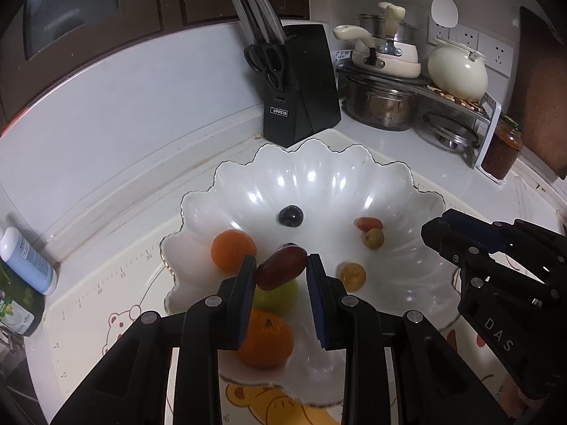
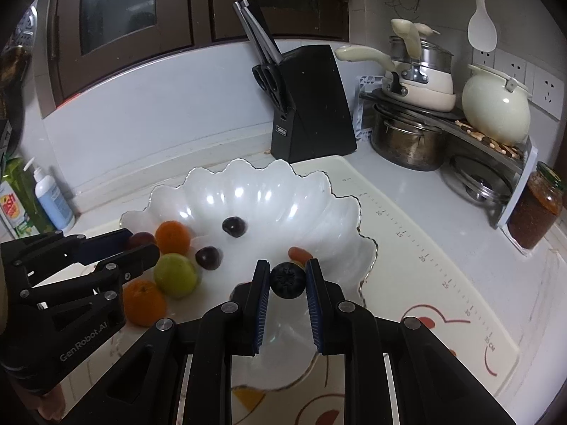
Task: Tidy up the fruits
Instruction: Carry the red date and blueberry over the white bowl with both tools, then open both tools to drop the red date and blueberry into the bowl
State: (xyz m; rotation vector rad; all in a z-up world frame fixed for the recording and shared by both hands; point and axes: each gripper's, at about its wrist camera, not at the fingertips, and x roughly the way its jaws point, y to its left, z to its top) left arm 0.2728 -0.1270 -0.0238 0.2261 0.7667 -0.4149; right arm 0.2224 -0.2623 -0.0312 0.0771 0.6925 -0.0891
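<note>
A white scalloped bowl (image 1: pixel 319 184) (image 2: pixel 269 191) sits on the mat and holds several fruits. My left gripper (image 1: pixel 281 271) is shut on a dark red grape (image 1: pixel 281 268) above the bowl's near side; it also shows in the right wrist view (image 2: pixel 141 239). My right gripper (image 2: pixel 287 278) is shut on a blueberry (image 2: pixel 287 279) above the bowl. In the bowl lie two oranges (image 1: pixel 233 250) (image 1: pixel 266 340), a green fruit (image 2: pixel 175 275), a dark cherry (image 1: pixel 290 216), a dark plum (image 2: pixel 208 258) and small yellow and red fruits (image 1: pixel 372 238). The right gripper shows at the right of the left wrist view (image 1: pixel 434 232).
A black knife block (image 1: pixel 301 85) stands behind the bowl. A rack with pots and a cream kettle (image 1: pixel 457 67) is at the back right, with a jar of red sauce (image 1: pixel 501 148) beside it. Bottles (image 2: pixel 53 198) stand at the left. A printed mat (image 2: pixel 425 248) covers the counter.
</note>
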